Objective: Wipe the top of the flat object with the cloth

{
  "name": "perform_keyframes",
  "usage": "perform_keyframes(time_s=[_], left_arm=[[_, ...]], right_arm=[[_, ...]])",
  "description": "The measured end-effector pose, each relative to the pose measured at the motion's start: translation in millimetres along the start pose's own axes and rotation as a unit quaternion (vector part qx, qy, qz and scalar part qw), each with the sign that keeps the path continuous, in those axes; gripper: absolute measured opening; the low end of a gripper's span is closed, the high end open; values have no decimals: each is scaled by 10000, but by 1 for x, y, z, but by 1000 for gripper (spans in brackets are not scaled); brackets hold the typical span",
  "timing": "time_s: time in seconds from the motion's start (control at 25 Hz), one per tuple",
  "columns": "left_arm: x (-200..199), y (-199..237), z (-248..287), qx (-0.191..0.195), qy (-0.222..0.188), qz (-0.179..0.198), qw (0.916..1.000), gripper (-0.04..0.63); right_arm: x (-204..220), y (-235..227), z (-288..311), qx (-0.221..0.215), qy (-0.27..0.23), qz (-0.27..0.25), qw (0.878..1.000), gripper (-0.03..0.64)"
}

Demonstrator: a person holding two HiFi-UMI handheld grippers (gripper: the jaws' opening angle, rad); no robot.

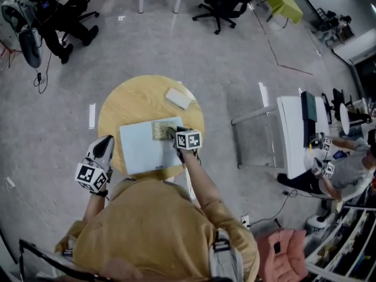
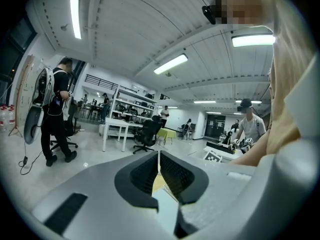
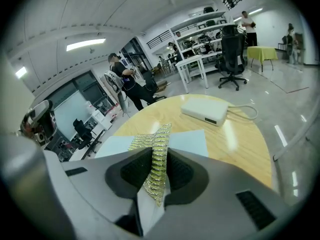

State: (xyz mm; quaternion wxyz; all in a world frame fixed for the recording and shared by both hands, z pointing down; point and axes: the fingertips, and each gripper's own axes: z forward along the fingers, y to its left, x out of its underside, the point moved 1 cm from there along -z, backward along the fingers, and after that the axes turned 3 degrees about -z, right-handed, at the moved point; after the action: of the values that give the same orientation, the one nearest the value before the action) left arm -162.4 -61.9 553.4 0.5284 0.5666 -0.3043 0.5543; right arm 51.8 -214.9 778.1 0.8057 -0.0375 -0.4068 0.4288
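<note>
Your right gripper is pinching the yellow cloth. In the right gripper view a fold of the cloth stands up between the two jaws, and they squeeze it tight. The rest of the cloth lies on the pale blue flat board. The board rests flat on the round wooden table, on the side near your body. The cloth sits on the board's far right corner, so almost all of the bare blue top lies to the left of your right gripper and back toward you. The board looks a bit longer from left to right than from far to near. I think the wipe should go along that long way, out to the left, then a row closer to you. Your right gripper is right over the board, so it is the one to do the job. Your left gripper hangs off the left edge of the table, near the board but not touching it. Its jaws are pressed together with nothing in them. A white box lies on the table past the board's far right corner, clear of that path.
</note>
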Motion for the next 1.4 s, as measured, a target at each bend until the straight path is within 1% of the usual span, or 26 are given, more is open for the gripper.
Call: perform_keyframes(time_s=[0.28, 0.48, 0.64, 0.8, 1.0, 1.12, 1.4], left_arm=[[0, -10, 8, 100, 5, 16, 9999, 15], [0, -22, 12, 168, 34, 63, 9998, 15], [0, -31, 15, 236, 67, 82, 9997, 15], [-4, -23, 24, 293, 93, 103, 9995, 15], [-4, -36, 24, 312, 91, 116, 9994, 15], [-4, -34, 27, 321, 106, 122, 9994, 15], [1, -49, 20, 375, 138, 129, 9991, 15]], right_arm=[[2, -18, -11, 99, -1, 34, 9999, 71], [7, -33, -28, 266, 2, -36, 9996, 71], [7, -47, -42, 487, 6, -190, 9986, 71], [-3, -59, -44, 719, -2, -303, 9969, 71], [4, -76, -62, 885, -9, -331, 9955, 71], [1, -86, -68, 994, -62, -324, 9945, 71], [1, -114, -109, 1388, -364, -206, 9894, 69]])
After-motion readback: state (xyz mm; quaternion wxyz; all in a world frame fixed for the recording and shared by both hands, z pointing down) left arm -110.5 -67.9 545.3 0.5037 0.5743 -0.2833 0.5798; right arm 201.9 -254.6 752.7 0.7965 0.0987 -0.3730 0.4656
